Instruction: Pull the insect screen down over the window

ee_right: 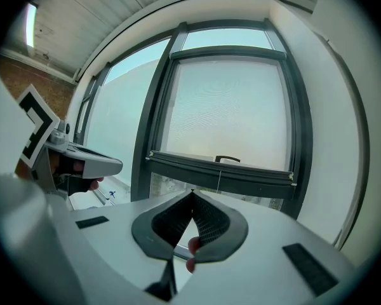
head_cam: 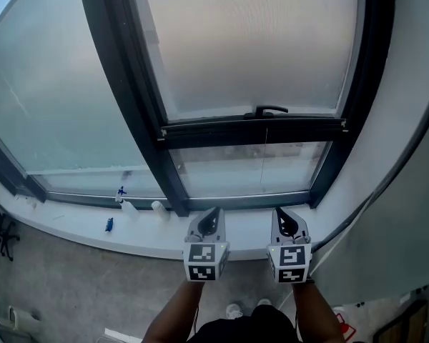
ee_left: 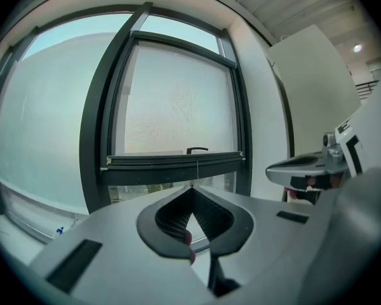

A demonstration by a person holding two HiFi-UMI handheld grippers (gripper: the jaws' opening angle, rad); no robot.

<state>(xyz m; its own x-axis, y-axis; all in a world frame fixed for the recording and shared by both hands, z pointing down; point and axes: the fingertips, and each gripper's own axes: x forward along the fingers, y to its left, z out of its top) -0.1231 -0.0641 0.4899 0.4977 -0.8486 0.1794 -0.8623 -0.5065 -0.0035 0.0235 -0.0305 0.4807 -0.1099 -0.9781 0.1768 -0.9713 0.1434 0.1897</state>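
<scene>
Dark metal frames the window [head_cam: 139, 106] before us, above a white sill [head_cam: 71, 229] and a grey floor [head_cam: 57, 291]. The insect screen [head_cam: 250, 48] covers most of the right pane. Its bottom bar [head_cam: 254, 129] stops short of the lower rail. Small bottles [head_cam: 129, 206] stand at the sill's back edge. Our left gripper [head_cam: 214, 213] and right gripper [head_cam: 280, 215] are clenched on nothing, side by side.

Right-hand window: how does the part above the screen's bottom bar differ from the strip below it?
The screened part above the bottom bar looks pale and hazy behind mesh; the strip below is uncovered glass with outdoor detail showing through. The screened part is far taller than the strip. Both sit in the same dark frame.
</scene>
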